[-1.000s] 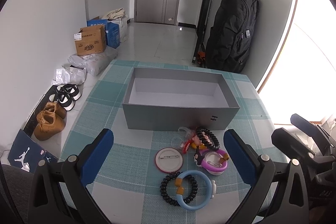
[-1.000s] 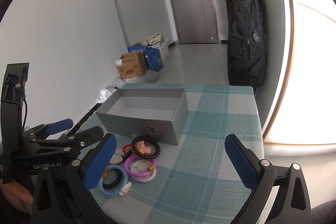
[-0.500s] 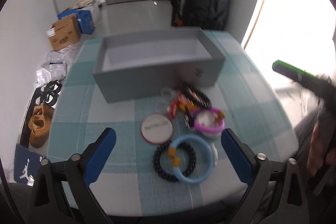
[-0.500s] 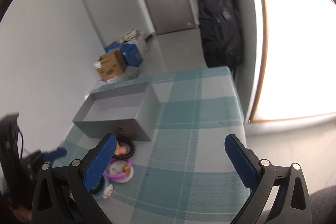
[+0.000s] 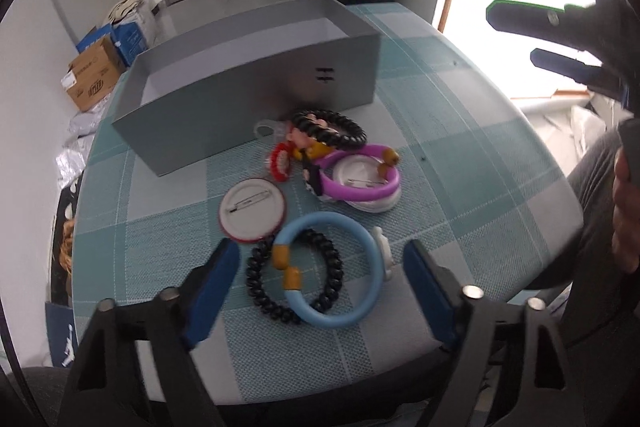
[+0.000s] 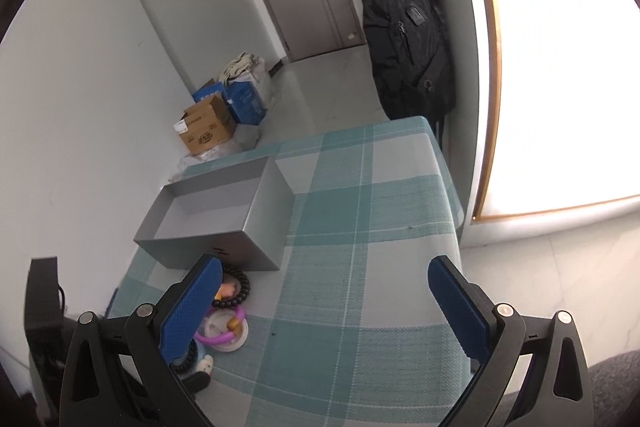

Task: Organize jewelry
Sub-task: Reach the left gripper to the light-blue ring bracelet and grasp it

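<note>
The left tool [image 5: 320, 275], spread and just narrowing around the blue ring [image 5: 332, 269], could also snag the black coil [image 5: 280, 283] threaded through it.

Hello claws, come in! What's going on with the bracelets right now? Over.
Left gripper open, jaws just been closing around blue bracelet, not gripping. Right gripper open, empty. Grey box empty. Black coil bracelet tucked under the blue one.

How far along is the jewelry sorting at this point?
Nothing looks done: the grey box shows nothing inside. In hand: the left gripper, its jaws just closing, straddles the blue bangle and black coil bracelet without touching them. The right gripper is open, holding nothing. Left: the whole pile, including the purple bracelet and pin badge.
</note>
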`<move>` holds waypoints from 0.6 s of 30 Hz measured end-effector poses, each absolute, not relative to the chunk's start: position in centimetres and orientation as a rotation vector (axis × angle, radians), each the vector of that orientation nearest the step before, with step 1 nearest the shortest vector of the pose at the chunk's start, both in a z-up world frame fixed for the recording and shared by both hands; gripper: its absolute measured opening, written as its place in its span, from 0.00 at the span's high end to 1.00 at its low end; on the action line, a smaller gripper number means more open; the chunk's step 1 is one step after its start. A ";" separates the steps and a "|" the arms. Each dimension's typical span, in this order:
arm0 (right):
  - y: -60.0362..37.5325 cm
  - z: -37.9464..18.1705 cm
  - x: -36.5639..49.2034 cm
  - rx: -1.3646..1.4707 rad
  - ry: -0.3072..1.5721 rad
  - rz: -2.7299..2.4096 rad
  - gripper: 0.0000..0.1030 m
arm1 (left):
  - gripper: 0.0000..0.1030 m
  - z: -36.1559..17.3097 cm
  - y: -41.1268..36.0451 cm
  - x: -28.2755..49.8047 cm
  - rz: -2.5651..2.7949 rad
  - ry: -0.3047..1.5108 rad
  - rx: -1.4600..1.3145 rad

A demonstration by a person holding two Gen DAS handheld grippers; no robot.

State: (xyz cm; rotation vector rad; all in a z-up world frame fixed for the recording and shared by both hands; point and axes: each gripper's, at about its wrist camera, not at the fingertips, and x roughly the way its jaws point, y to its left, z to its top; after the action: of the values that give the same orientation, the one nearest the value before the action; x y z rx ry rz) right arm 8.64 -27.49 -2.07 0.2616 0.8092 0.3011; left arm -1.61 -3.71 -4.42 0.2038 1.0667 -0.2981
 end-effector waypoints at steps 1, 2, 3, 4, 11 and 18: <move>-27.6 -2.1 8.7 0.268 0.814 0.299 0.00 | 0.35 -4.5 -3.7 -1.7 -0.300 1.069 0.209; -27.7 -2.2 8.6 0.272 0.816 0.299 0.00 | 0.39 -4.5 -3.8 -1.8 -0.294 1.070 0.221; -27.7 -2.1 8.6 0.274 0.816 0.299 0.00 | 0.44 -4.4 -3.8 -1.9 -0.291 1.065 0.229; -27.7 -2.1 8.5 0.273 0.815 0.299 0.00 | 0.44 -4.3 -3.8 -1.9 -0.292 1.064 0.232; -27.4 -2.1 8.4 0.248 0.814 0.297 0.00 | 0.45 -3.2 -3.5 -2.0 -0.317 1.038 0.176; -26.9 -2.6 8.3 0.222 0.832 0.293 0.00 | 0.45 -1.6 -1.6 -0.9 -0.356 1.018 0.016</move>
State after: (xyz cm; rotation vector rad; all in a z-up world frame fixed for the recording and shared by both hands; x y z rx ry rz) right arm 8.33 -26.86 -2.63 0.2216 0.8316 0.2934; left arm -0.95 -1.65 -1.65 0.0162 1.0179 -0.3560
